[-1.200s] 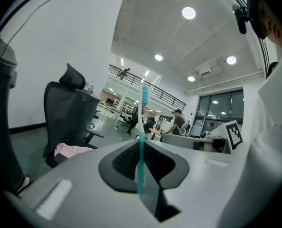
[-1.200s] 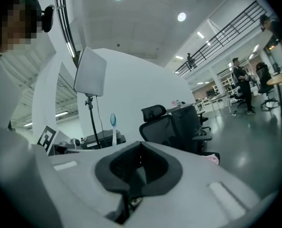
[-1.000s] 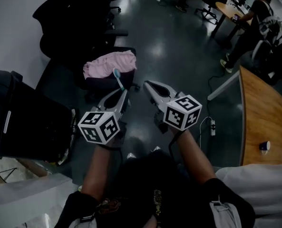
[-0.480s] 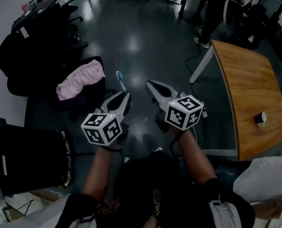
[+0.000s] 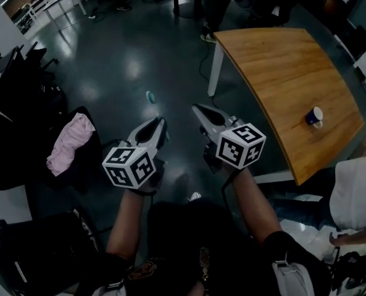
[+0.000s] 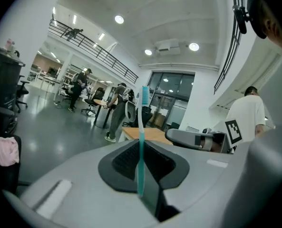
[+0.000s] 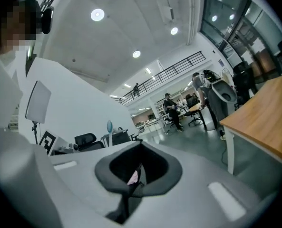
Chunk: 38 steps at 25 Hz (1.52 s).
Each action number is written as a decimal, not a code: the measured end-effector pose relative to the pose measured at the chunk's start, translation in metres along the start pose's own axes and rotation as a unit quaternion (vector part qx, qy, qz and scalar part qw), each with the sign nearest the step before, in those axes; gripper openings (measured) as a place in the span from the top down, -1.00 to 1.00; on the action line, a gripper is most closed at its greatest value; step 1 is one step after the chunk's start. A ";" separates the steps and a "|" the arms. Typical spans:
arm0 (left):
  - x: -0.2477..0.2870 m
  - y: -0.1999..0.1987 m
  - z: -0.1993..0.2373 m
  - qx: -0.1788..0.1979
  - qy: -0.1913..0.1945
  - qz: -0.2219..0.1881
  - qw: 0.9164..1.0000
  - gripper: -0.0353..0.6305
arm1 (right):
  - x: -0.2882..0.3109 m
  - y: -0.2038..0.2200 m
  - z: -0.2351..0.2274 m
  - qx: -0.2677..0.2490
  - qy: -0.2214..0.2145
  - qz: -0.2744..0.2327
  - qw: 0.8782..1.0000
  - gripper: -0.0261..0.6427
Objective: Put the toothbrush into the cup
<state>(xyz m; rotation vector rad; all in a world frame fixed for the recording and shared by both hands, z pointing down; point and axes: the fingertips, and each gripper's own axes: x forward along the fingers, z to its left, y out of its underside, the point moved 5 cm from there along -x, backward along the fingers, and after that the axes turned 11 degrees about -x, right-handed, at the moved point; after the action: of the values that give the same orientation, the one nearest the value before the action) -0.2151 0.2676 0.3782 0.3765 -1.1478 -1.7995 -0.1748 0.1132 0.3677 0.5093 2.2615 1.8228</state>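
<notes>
We are at the carrying step: our left gripper (image 5: 162, 123) pinches the toothbrush (image 6: 141, 137) by its lower handle, bristle end up, over the floor (image 5: 127, 60) to the left of the table (image 5: 275, 54). Our right gripper (image 5: 197, 109) has its jaws pressed together on nothing. The cup (image 5: 315, 115) stands on the table near its right edge (well apart from us), so next we should swing right across the tabletop and lower the brush in. Only the table's left edge needs clearing.

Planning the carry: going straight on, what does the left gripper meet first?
Nothing close ahead of the left gripper and its teal toothbrush: dark floor, then probably the brown wooden table's near corner; depth is unclear.
</notes>
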 end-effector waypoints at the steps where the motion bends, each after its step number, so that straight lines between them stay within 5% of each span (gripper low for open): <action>1: 0.014 0.002 -0.008 0.003 0.010 0.007 1.000 0.79 | -0.010 -0.002 -0.014 0.001 0.014 -0.002 1.000 0.92; 9: 0.122 0.013 -0.075 0.017 0.106 0.071 0.992 0.79 | -0.084 -0.021 -0.104 0.014 0.132 -0.022 0.991 0.92; 18: 0.265 0.032 -0.138 0.026 0.243 0.155 0.957 0.79 | -0.144 -0.032 -0.210 0.019 0.286 -0.022 0.958 0.91; 33: 0.431 0.087 -0.250 0.035 0.422 0.279 0.862 0.79 | -0.244 -0.038 -0.310 0.041 0.508 -0.014 0.860 0.92; 38: 0.455 0.121 -0.303 0.046 0.447 0.299 0.842 0.79 | -0.301 -0.030 -0.330 0.048 0.544 -0.033 0.837 0.91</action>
<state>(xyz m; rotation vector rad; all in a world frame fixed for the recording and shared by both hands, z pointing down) -0.1824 -0.2899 0.4198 0.7234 -0.5640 -0.8259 -0.0193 -0.3056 0.3930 -0.8489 2.9170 2.2811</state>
